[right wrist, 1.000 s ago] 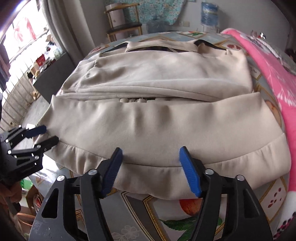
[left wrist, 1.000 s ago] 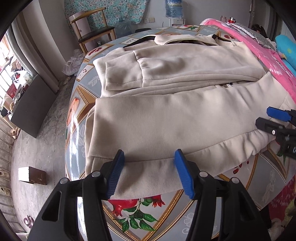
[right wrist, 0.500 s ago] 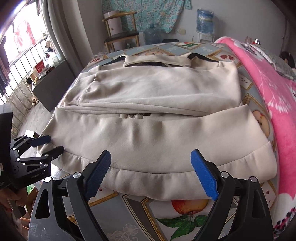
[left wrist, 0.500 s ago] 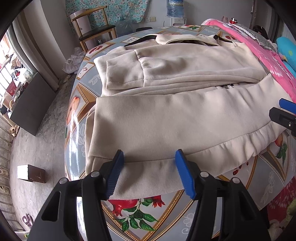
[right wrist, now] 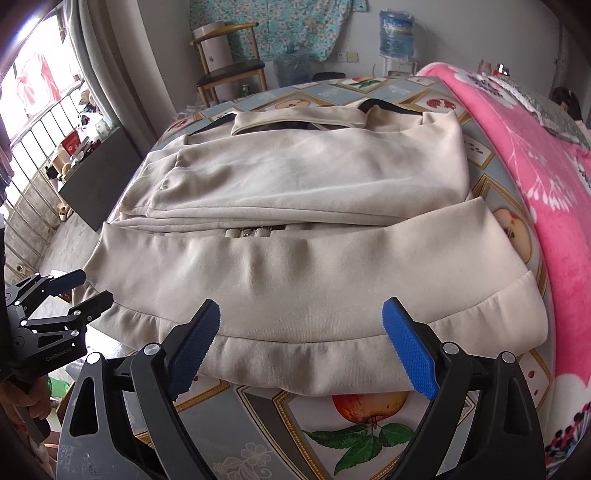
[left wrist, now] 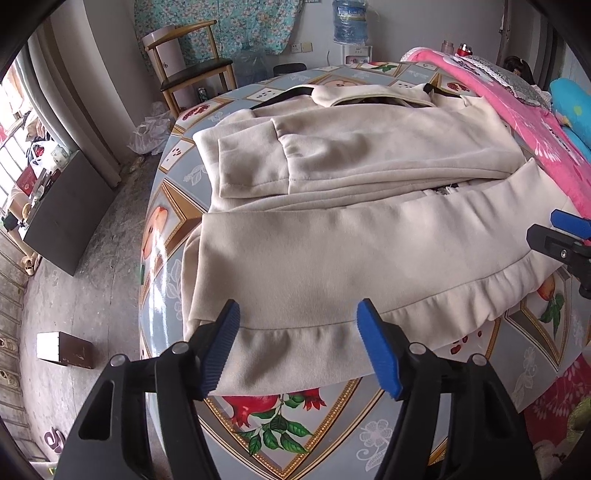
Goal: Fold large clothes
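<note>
Cream fleece jacket (left wrist: 332, 258) lies folded, ribbed hem gathered, on glossy tablecloth (left wrist: 295, 424).

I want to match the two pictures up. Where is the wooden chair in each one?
Left wrist view: the wooden chair stands at the upper left, beyond the table's far edge.
Right wrist view: the wooden chair stands at the top, left of centre, beside the curtain.
Shared landmark: the blue water bottle against the back wall.
</note>
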Demonstrator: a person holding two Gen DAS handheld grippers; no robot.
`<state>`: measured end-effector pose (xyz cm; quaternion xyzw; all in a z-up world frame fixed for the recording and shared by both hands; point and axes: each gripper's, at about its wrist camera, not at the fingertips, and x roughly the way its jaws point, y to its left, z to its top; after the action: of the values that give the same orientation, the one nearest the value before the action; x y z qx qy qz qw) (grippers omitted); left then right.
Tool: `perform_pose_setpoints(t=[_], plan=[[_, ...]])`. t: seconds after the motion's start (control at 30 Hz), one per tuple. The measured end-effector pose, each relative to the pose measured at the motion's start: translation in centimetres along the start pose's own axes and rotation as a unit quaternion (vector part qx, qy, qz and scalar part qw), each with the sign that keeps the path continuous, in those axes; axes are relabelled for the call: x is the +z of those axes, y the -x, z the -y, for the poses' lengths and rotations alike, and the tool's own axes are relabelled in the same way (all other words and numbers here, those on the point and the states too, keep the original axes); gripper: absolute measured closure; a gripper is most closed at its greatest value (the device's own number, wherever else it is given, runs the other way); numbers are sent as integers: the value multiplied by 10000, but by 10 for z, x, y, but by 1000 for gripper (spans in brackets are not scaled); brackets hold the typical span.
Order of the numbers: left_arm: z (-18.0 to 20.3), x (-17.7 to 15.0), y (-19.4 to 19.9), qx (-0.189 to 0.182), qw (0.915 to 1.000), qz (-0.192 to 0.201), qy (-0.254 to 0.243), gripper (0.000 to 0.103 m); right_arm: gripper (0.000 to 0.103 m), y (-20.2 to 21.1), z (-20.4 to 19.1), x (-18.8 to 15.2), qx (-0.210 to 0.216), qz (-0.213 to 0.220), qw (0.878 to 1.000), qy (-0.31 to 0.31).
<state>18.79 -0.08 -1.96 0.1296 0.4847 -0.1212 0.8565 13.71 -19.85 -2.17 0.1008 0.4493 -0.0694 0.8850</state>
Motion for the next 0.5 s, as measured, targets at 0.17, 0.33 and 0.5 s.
perform_pose_setpoints(t=[0.17,0.33,0.5], plan=[[1,1,4,50,10000,39,-21,36,17,1,3,-1,-15,10,10000,-75],[1,2,5,91,9999,40,-19,35,17,1,4,-1,-23,-6,10000,-96],[1,3,5,119,9999,43,-15,35,17,0,4,-1,-33,-18,9999,-93]])
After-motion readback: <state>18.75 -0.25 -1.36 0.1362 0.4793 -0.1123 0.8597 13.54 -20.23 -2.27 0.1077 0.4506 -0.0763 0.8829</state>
